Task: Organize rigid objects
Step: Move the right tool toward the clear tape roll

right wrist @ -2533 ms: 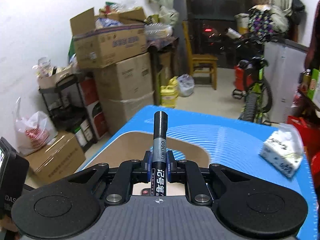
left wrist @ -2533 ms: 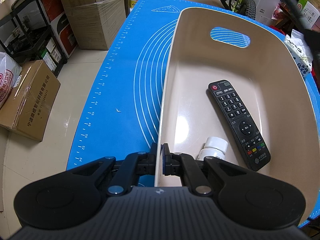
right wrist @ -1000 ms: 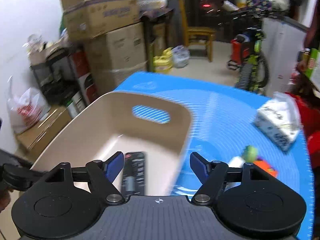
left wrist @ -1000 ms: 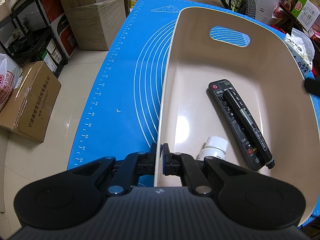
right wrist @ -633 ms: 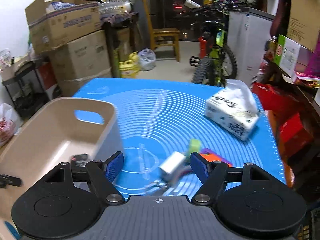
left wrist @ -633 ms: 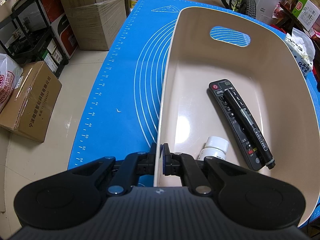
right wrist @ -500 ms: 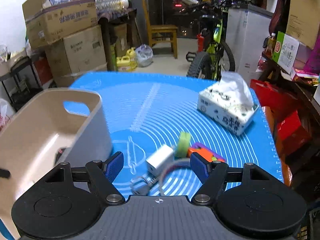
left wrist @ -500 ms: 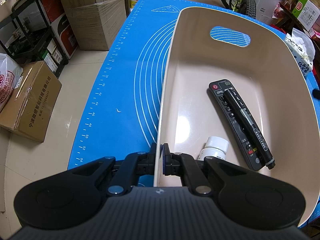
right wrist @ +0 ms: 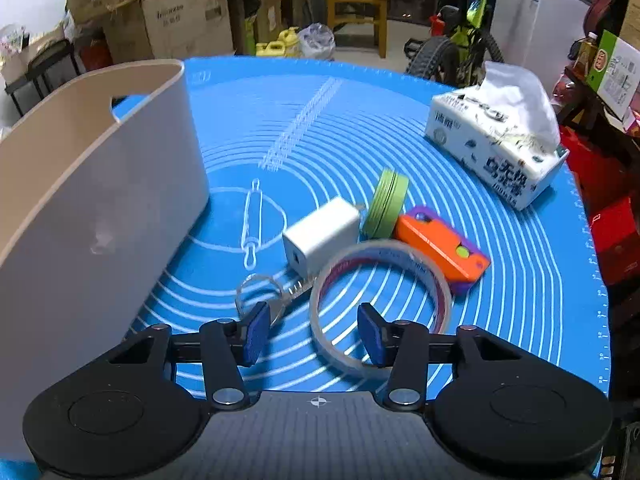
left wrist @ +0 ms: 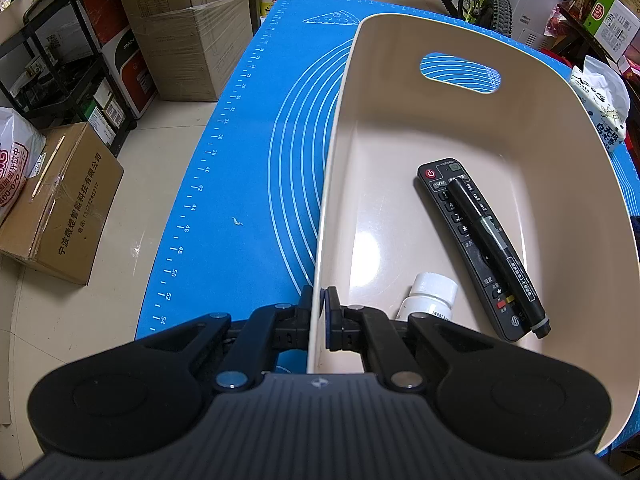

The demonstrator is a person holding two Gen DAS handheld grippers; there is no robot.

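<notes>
The left gripper (left wrist: 322, 312) pointed steeply down, its jaws clamped flat on the near rim of the beige plastic bin (left wrist: 400, 120). Inside the bin, at about one o'clock from those jaws, a black remote control (left wrist: 452, 216) lay on the floor of the bin with a black marker pen (left wrist: 496, 256) resting lengthwise on top of it; a white capped bottle (left wrist: 434, 292) lay just beside the remote's near end.

The right gripper (right wrist: 314, 334) tilted down over the blue silicone mat (right wrist: 280, 128) on the table, its jaws about half open and just closing in, holding nothing. A clear roll of tape (right wrist: 380, 304) lay flat at one o'clock, its near edge between the pads without touching them. A metal key ring (right wrist: 260, 292) sat at eleven o'clock, just past the left pad. Beyond lay a white charger cube (right wrist: 320, 236), a green round tin (right wrist: 388, 204) on edge and an orange and purple plastic block (right wrist: 440, 248), all close together. A white tissue pack (right wrist: 496, 148) stood well apart at two o'clock.
</notes>
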